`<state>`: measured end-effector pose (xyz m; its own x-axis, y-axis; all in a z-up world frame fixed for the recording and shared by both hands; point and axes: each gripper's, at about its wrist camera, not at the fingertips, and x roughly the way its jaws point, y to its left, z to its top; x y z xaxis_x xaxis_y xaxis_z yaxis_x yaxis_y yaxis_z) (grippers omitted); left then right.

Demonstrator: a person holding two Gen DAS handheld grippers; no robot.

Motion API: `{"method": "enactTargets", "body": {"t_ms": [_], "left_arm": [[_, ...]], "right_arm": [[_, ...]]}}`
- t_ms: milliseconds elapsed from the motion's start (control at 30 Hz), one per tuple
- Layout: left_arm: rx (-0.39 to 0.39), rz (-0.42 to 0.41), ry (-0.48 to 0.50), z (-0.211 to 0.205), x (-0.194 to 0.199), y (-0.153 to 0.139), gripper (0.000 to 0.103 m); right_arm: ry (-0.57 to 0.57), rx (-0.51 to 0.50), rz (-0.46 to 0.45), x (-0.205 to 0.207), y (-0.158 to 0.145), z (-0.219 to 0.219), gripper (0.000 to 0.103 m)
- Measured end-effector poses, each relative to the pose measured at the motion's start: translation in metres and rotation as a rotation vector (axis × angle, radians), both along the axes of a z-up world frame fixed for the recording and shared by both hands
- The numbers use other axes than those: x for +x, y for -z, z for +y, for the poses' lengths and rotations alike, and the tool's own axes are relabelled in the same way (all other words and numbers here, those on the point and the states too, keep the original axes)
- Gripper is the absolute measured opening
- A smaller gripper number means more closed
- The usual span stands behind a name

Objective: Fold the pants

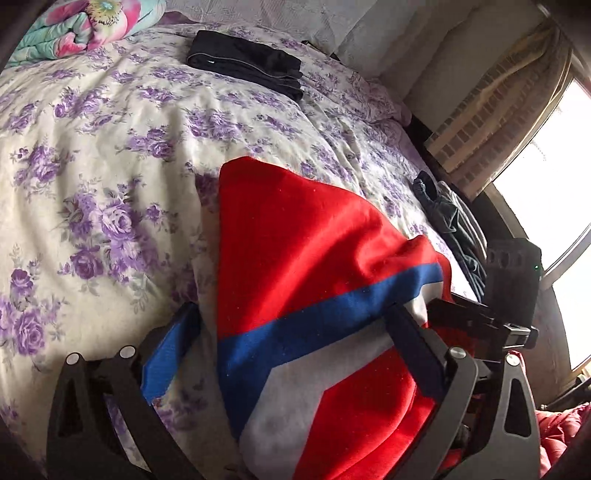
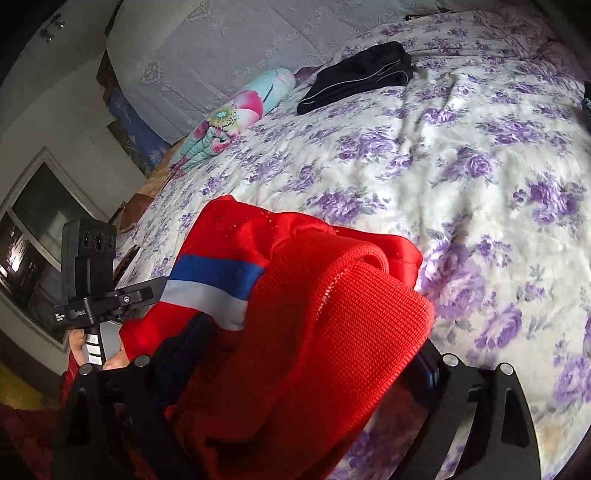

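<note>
The red pants [image 1: 295, 236] with a blue and white stripe lie bunched over the near part of the floral bed [image 1: 110, 155]. My left gripper [image 1: 288, 332] has its jaws wide apart, with the cloth draped between the blue-padded left finger [image 1: 166, 354] and the right finger. In the right wrist view the pants [image 2: 295, 332] show their ribbed red waistband heaped over my right gripper [image 2: 306, 369]. The cloth hides its fingertips, so its hold is unclear. The other gripper [image 2: 92, 273] shows at the left, held by a hand.
Folded black pants [image 1: 247, 62] lie at the far side of the bed, also in the right wrist view [image 2: 354, 77]. A rolled flowered quilt [image 1: 85, 26] sits at the head. Dark clothes [image 1: 450, 221] are piled at the bed's right edge by a window.
</note>
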<state>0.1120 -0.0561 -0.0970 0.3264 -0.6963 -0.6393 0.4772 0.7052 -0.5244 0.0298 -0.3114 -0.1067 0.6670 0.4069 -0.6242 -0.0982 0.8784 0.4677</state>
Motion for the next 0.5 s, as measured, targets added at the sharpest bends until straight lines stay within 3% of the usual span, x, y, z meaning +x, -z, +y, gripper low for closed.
{"method": "enactTargets", "body": {"t_ms": [67, 133, 233, 333, 367, 433, 500], "left_arm": [[-0.003, -0.007, -0.031, 0.006, -0.002, 0.000, 0.075], [-0.033, -0.005, -0.043, 0.014, -0.005, -0.002, 0.053], [-0.028, -0.017, -0.043, 0.021, -0.008, -0.007, 0.034], [-0.022, -0.008, -0.029, 0.023, -0.006, -0.007, 0.033], [-0.024, 0.013, -0.026, 0.022, -0.003, -0.003, 0.036], [-0.053, 0.059, -0.024, 0.024, 0.008, 0.007, 0.057], [-0.097, 0.078, -0.022, 0.026, 0.014, 0.011, 0.058]], "right_arm": [[0.029, 0.013, -0.023, -0.006, 0.000, -0.005, 0.071], [0.044, 0.020, -0.054, -0.016, -0.002, -0.009, 0.064], [0.054, -0.051, -0.114, -0.025, -0.010, 0.002, 0.061], [0.048, -0.069, -0.121, -0.025, -0.010, 0.003, 0.061], [0.044, -0.045, -0.105, -0.024, -0.008, -0.001, 0.061], [0.037, 0.025, -0.065, -0.017, -0.001, -0.011, 0.062], [0.032, 0.053, -0.052, -0.015, 0.001, -0.015, 0.062]]}}
